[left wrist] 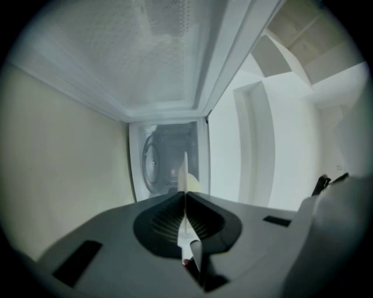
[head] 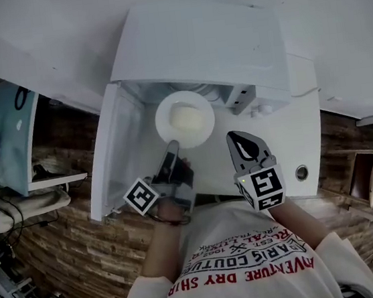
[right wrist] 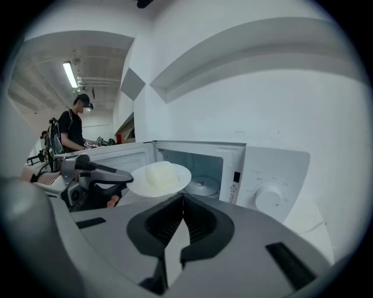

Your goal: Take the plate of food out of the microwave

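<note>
A white plate (head: pixel 184 119) with a pale block of food (head: pixel 186 118) hangs in front of the open white microwave (head: pixel 201 48). My left gripper (head: pixel 171 147) is shut on the plate's near rim. In the left gripper view the plate (left wrist: pixel 185 174) shows edge-on, pinched between the jaws of the left gripper (left wrist: pixel 185 195), with the cavity (left wrist: pixel 169 163) behind it. My right gripper (head: pixel 237 137) is shut and empty, just to the right of the plate. In the right gripper view the plate (right wrist: pixel 158 177) sits out in front of the cavity, held from the left by the left gripper (right wrist: pixel 87 174).
The microwave door (head: pixel 109 154) stands open to the left. The control panel with its dial (right wrist: pixel 268 198) is to the right of the cavity. A glass lid (right wrist: pixel 201 186) lies inside. A person (right wrist: pixel 74 125) stands far off at the left.
</note>
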